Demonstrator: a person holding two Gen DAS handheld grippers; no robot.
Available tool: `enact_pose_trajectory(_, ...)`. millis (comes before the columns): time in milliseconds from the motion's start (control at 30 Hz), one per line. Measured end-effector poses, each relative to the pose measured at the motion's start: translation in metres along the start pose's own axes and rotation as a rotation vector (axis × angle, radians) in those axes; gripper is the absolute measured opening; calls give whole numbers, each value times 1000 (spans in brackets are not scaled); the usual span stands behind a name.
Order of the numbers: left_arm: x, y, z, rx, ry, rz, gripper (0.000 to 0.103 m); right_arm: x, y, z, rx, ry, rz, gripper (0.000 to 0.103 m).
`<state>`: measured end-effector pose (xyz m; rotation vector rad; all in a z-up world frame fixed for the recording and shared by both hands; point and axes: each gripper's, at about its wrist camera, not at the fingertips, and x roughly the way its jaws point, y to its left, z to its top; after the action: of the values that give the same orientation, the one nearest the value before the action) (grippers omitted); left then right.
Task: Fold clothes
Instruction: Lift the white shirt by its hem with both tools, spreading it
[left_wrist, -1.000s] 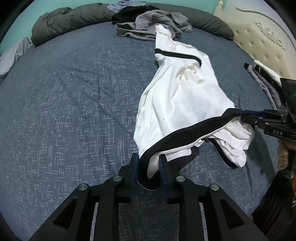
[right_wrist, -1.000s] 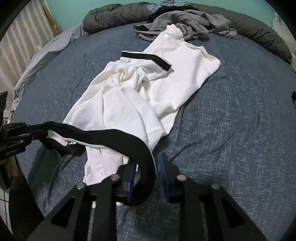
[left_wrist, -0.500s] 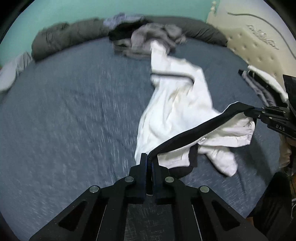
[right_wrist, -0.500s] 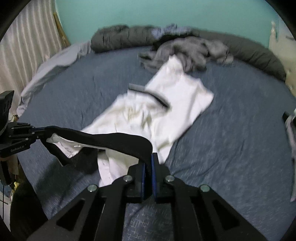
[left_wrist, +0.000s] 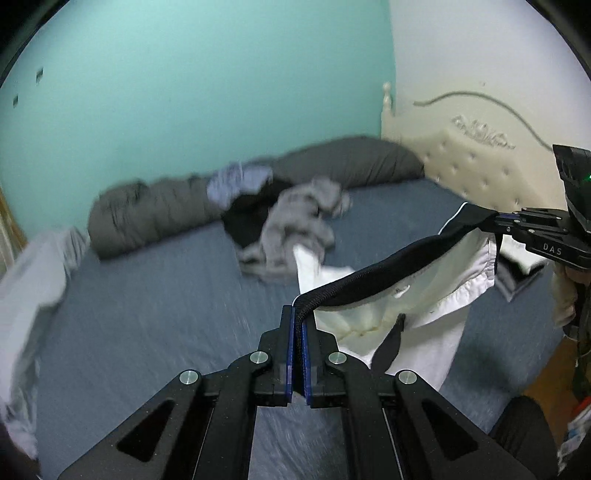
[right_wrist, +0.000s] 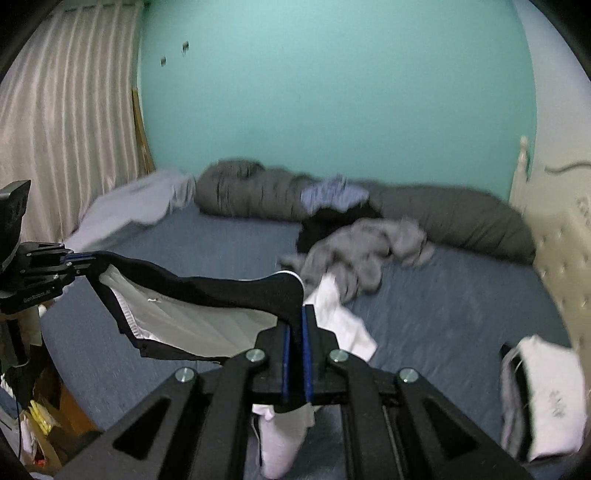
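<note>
White trousers (left_wrist: 436, 295) with a black waistband (left_wrist: 388, 273) hang over the blue bed (left_wrist: 147, 332). Both grippers stretch the waistband between them. My left gripper (left_wrist: 297, 314) is shut on one end of the band, at the lower middle of the left wrist view. My right gripper (left_wrist: 495, 218) pinches the other end at the right edge. In the right wrist view the right gripper (right_wrist: 303, 314) is shut on the waistband (right_wrist: 221, 288), and the left gripper (right_wrist: 79, 258) holds the far end. The white cloth (right_wrist: 192, 325) sags below, its leg end trailing on the bed.
A grey clothes pile (left_wrist: 303, 225) and a rolled dark duvet (left_wrist: 147, 214) lie at the far side of the bed. A cream headboard (left_wrist: 472, 173) stands on the right. A stack of folded clothes (right_wrist: 546, 398) sits near it. Curtains (right_wrist: 66, 129) hang on the left.
Both grippers have clamped shut on the waistband and risen. The trousers have come up off the bed, and both cameras now face the wall.
</note>
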<state>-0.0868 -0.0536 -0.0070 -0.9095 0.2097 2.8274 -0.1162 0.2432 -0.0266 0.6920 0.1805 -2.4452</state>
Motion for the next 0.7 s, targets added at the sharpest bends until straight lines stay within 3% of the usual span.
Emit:
enact_pose_trajectory(367,-95,-9,119,76,-170,9,3,-117,-2,99,-47,-196,-53,5)
enact_pose_trajectory(700,-183,-15,186,98,-287,-3,3,-209,3,156,-52,-323,-48,5)
